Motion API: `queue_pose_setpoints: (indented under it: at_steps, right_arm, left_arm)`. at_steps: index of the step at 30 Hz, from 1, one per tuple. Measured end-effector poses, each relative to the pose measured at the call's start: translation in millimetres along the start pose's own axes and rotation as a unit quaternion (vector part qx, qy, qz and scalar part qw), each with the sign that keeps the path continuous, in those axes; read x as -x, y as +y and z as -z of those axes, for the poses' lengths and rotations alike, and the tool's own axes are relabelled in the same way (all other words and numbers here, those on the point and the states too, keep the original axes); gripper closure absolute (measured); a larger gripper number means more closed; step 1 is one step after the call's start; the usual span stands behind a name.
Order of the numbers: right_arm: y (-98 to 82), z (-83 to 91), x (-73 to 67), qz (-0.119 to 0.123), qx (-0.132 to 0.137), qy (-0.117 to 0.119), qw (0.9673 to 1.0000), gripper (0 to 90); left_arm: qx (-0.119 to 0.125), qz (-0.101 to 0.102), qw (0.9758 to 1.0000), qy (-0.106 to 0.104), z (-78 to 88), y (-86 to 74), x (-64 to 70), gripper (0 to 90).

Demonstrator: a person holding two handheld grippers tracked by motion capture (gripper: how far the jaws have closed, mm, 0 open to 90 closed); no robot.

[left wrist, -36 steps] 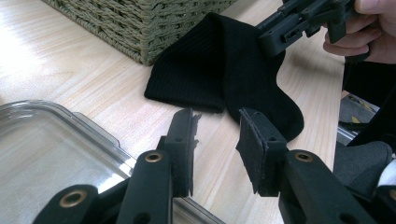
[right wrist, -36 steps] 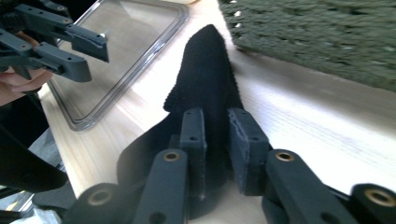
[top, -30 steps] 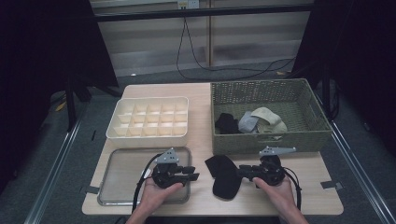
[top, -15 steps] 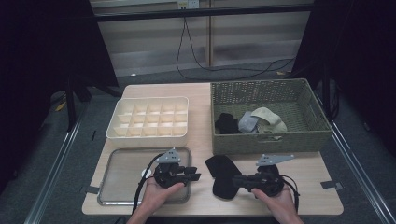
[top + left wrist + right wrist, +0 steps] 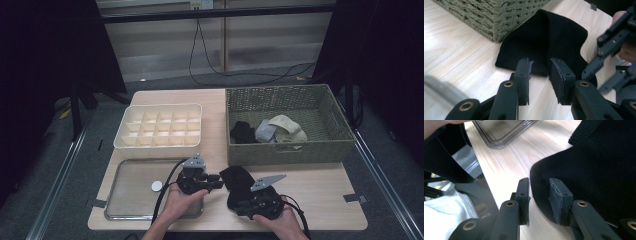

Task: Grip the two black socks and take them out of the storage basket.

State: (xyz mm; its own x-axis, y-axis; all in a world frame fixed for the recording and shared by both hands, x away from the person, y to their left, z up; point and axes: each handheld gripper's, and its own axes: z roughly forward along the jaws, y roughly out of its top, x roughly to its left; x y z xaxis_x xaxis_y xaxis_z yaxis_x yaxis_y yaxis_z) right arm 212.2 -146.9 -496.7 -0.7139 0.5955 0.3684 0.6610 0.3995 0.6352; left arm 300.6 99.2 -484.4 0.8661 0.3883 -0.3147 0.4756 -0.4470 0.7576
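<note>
A clear tray [image 5: 131,192] and a compartment box [image 5: 160,127] sit at the counter's [image 5: 320,192] left. The left gripper [image 5: 539,72] has its jaws spread, unpressed, at the edge of a black sock [image 5: 554,40] lying flat before the wicker basket [image 5: 287,150]. The right gripper's [image 5: 539,192] jaws, just reopened, straddle the sock's edge without pinching it.

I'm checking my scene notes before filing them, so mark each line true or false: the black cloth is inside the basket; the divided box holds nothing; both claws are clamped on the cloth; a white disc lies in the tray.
1. The black cloth is inside the wicker basket. False: it lies on the table in front of it.
2. The divided box holds nothing. True.
3. The left claw and right claw are clamped on the cloth. False: both are open at its edge.
4. A white disc lies in the tray. True.
</note>
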Motion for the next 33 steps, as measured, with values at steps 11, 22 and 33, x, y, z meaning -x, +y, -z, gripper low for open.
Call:
queue_pose_setpoints:
  at_steps: [11, 22, 33]
  right_arm:
    - [0.0, -0.8, 1.0, -0.004, -0.007, -0.011, 0.9999, 87.8]
    - [3.1, 47.1, 9.6, -0.055, 0.102, -0.004, 0.9932, 87.9]
    - [5.9, 69.7, 22.6, -0.077, 0.144, -0.025, 0.9862, 87.9]
  left_arm:
    - [-0.011, 0.010, 0.9999, -0.007, -21.6, 4.6, -2.6, 68.4]
    - [-0.030, 0.003, 0.9995, -0.001, -32.8, 3.7, 2.3, 63.0]
    - [-0.053, -0.021, 0.9983, 0.002, -36.8, 5.8, 7.6, 64.3]
